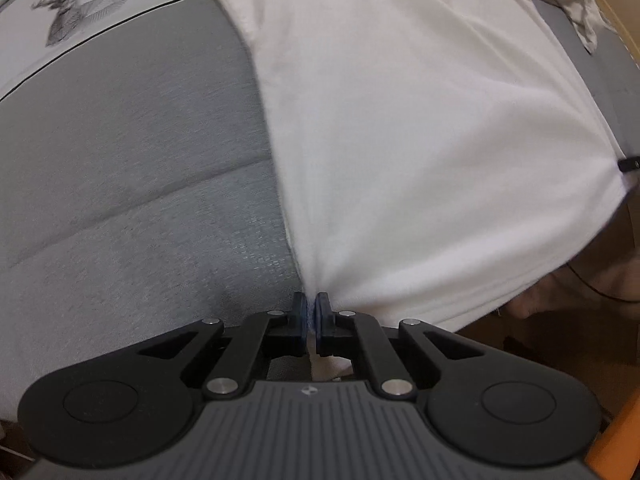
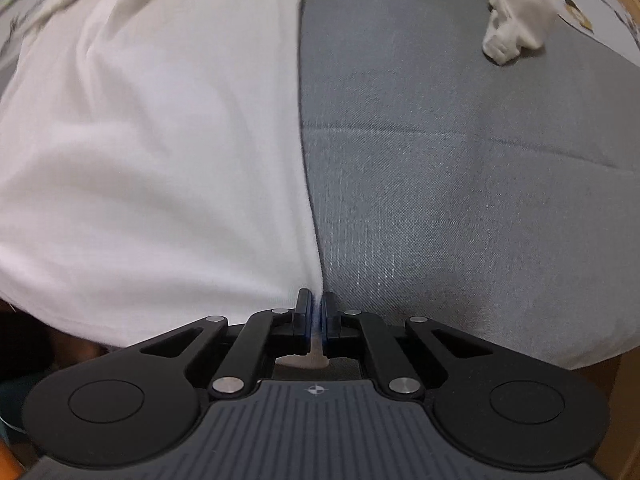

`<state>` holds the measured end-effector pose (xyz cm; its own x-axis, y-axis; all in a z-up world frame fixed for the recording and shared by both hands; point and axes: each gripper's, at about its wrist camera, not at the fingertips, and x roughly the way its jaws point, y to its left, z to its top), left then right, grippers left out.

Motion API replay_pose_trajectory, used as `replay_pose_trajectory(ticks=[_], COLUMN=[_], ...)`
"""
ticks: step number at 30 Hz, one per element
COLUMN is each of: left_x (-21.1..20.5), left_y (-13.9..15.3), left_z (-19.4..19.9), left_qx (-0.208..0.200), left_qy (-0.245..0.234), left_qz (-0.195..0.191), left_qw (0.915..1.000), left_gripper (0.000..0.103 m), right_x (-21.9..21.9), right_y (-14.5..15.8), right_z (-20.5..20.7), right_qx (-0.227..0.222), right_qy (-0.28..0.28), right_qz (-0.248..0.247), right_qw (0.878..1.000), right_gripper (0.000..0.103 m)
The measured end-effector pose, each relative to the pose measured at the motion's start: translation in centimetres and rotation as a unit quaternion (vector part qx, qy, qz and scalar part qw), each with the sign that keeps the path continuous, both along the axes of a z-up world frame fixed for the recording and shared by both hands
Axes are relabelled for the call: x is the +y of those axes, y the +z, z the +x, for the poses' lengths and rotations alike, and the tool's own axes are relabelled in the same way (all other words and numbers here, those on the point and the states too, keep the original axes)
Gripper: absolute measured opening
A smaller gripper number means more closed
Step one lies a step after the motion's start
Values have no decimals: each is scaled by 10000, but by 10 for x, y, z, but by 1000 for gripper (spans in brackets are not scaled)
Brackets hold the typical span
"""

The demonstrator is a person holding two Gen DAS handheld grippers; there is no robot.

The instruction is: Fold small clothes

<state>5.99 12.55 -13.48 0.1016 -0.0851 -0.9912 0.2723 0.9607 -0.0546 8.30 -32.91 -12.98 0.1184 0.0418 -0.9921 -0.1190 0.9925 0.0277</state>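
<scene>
- Nearest the cams: left gripper [image 1: 311, 308] pinches one bottom corner of the white garment [image 1: 420, 140]; right gripper [image 2: 316, 308] pinches the other.
- Mid: garment stretched btwn them over grey cushion [image 2: 460, 180].
- Far: crumpled white cloth [image 2: 516, 24] on cushion, apart from garment.

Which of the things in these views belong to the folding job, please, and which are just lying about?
Part of the job:
- white shirt, stretched over the grey cushion
- left tool, pinching one shirt corner
- right tool, pinching the other corner

Just lying about:
- crumpled white cloth
- deer-print fabric
</scene>
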Motion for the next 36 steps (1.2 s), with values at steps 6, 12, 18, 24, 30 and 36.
replay_pose_trajectory(ticks=[6, 12, 18, 24, 30, 36], left_x=[-16, -20, -12, -32, -60, -59], left_y=[-3, -4, 28, 35, -1, 8], left_z=[-6, -10, -5, 0, -4, 16], left_qx=[124, 132, -672, -697, -275, -489], left_qy=[-498, -695, -362, -554, -1141, -631], left_qz=[-28, 114, -417, -1044, -173, -410], left_qw=[9987, 9974, 9962, 9905, 9929, 9960], left_gripper=[3, 5, 9, 16, 34, 34], right_x=[13, 22, 1, 8, 2, -31], right_y=[0, 1, 29, -6, 0, 26], right_z=[-2, -10, -4, -4, -5, 4], right_qx=[-8, -50, -857, -202, -424, -1630], right_qy=[312, 612, 30, 402, 143, -926], right_qz=[-314, -440, 456, -5, 60, 718], right_qw=[9990, 9971, 9953, 9990, 9990, 9796], right_gripper=[3, 4, 6, 9, 9, 9])
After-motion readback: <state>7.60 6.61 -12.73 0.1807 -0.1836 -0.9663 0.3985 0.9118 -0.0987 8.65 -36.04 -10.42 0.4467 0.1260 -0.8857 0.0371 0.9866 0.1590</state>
